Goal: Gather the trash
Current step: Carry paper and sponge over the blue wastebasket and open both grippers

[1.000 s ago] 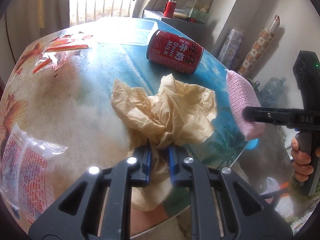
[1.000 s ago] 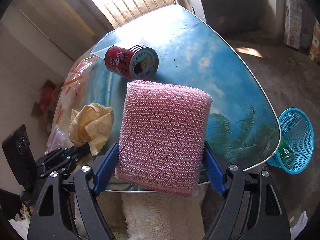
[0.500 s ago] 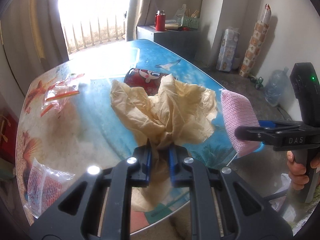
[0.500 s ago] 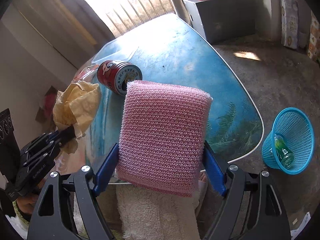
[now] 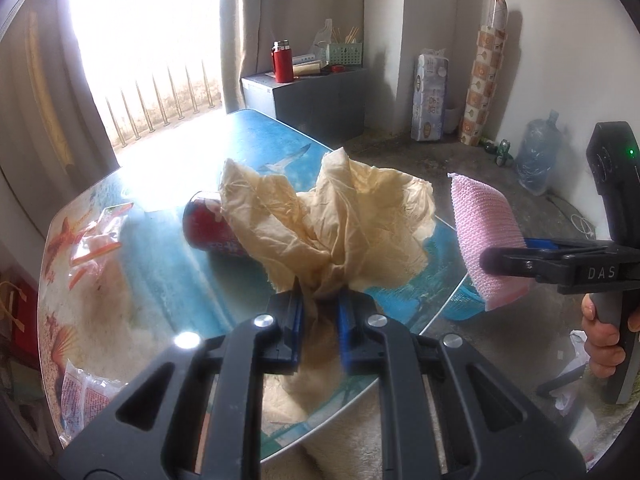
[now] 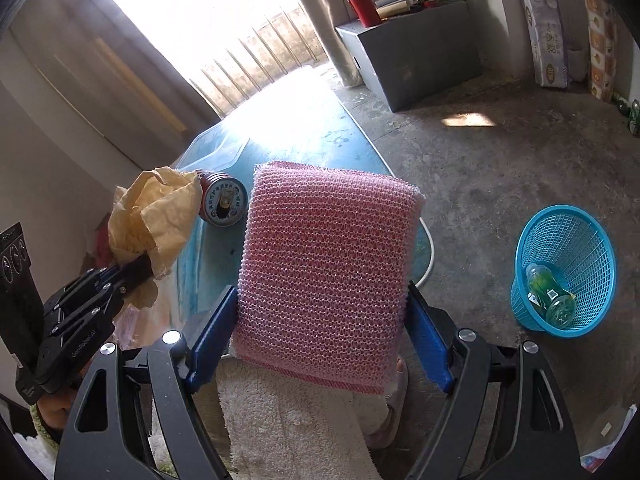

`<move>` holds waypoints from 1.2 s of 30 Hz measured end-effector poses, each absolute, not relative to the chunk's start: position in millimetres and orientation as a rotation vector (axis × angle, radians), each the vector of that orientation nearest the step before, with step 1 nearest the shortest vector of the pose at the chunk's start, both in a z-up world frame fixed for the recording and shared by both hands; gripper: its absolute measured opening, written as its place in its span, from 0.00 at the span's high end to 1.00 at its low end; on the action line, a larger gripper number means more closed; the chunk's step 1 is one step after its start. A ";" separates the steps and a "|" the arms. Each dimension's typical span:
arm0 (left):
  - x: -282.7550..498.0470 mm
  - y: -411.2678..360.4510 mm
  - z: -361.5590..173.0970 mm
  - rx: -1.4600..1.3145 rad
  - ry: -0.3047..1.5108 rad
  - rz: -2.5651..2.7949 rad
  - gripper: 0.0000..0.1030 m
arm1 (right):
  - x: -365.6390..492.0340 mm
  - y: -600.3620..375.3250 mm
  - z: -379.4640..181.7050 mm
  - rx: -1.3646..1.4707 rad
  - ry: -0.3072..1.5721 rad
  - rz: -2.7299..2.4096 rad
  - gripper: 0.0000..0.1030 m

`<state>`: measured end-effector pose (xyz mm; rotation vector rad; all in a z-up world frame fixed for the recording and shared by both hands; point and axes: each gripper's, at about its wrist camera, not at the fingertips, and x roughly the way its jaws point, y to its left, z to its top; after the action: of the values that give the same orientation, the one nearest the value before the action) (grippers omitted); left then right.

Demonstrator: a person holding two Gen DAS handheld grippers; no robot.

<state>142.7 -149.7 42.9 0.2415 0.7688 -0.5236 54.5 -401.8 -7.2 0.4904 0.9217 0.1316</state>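
Left claw point(image 5: 319, 322) clamps crumpled yellow paper point(image 5: 332, 224) above surface point(image 5: 168, 280). Right claw point(image 6: 320, 340) grips pink sponge point(image 6: 324, 272). Red can point(image 6: 223, 203) on surface, seemingly lying sideways. Blue basket point(image 6: 568, 272) on floor.

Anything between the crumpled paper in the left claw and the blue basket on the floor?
Only the pink sponge held by the right claw, hanging between the crumpled paper and the blue basket. Otherwise open floor.

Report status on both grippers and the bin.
Left gripper shut on crumpled paper. Right gripper shut on pink sponge. Blue bin on floor, bottle inside, path clear.
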 end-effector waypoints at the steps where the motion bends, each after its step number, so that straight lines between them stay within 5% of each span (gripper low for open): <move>1: 141.3 -155.4 43.9 0.249 0.765 -0.532 0.88 | 49.9 -407.8 -7.5 0.500 0.914 0.119 0.24; 18: 120.9 -260.6 39.0 0.334 0.732 -0.737 0.88 | -35.6 -512.4 -35.2 0.662 0.865 -0.160 0.24; 36: 145.2 -412.2 -50.6 0.202 1.126 -1.057 0.88 | -57.2 -608.6 -102.6 0.758 0.954 -0.419 0.24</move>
<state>145.2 -412.2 -50.6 0.2020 1.1258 -1.0573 -57.2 -608.6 -102.6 0.7578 0.9537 -0.4192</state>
